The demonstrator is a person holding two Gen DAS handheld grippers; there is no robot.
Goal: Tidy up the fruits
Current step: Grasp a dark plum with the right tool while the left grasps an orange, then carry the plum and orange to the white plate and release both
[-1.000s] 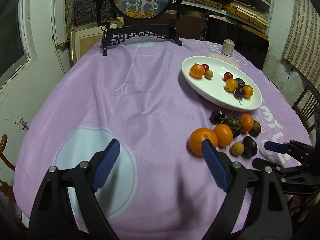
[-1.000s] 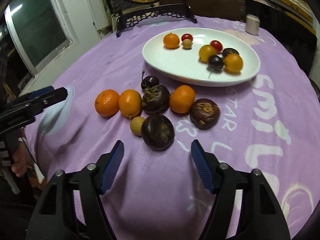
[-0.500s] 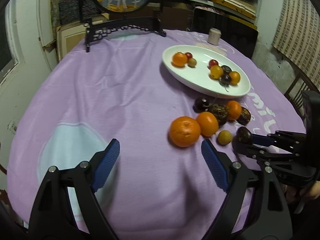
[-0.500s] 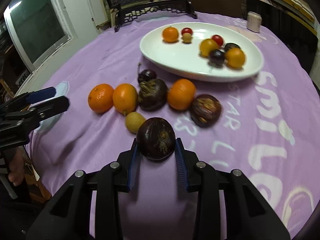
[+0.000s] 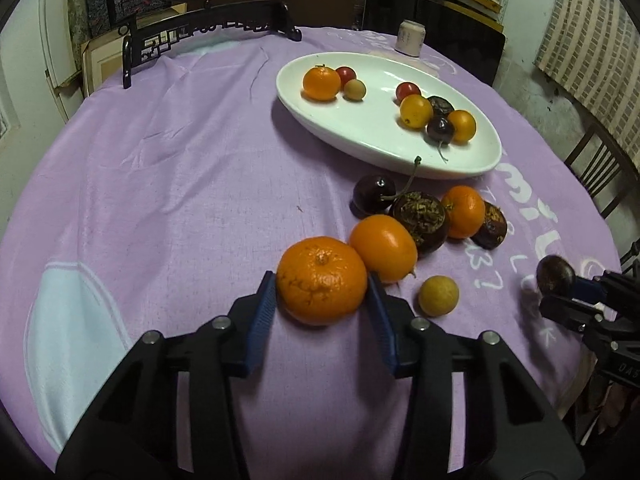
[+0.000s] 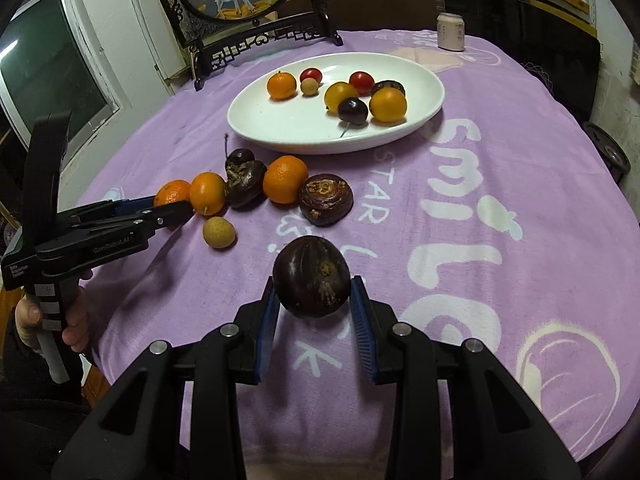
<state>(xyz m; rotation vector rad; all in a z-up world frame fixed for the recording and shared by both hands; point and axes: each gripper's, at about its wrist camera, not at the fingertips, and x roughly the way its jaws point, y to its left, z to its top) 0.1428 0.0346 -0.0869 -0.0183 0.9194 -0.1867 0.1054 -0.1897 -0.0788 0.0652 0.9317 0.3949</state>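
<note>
My left gripper [image 5: 322, 298] is shut on a large orange tangerine [image 5: 322, 280] that rests on the purple cloth. My right gripper [image 6: 313, 300] is shut on a dark purple passion fruit [image 6: 311, 282] and holds it above the cloth; it also shows in the left wrist view [image 5: 555, 274]. A white oval plate [image 5: 372, 140] holds several small fruits. Loose fruits lie in front of the plate: an orange [image 5: 384, 248], a small yellow fruit [image 5: 438, 295], a cherry [image 5: 373, 194], dark wrinkled fruits [image 5: 420, 216] and another tangerine [image 5: 463, 211].
A black carved stand [image 5: 208, 32] with a round painted panel is at the table's far edge. A small white cup [image 5: 409, 38] stands behind the plate. A chair [image 5: 600, 176] is at the right. The left gripper shows in the right wrist view [image 6: 170, 206].
My left gripper moved forward and closed on the large tangerine. My right gripper, shut on the passion fruit half a second ago, has lifted it off the cloth.
</note>
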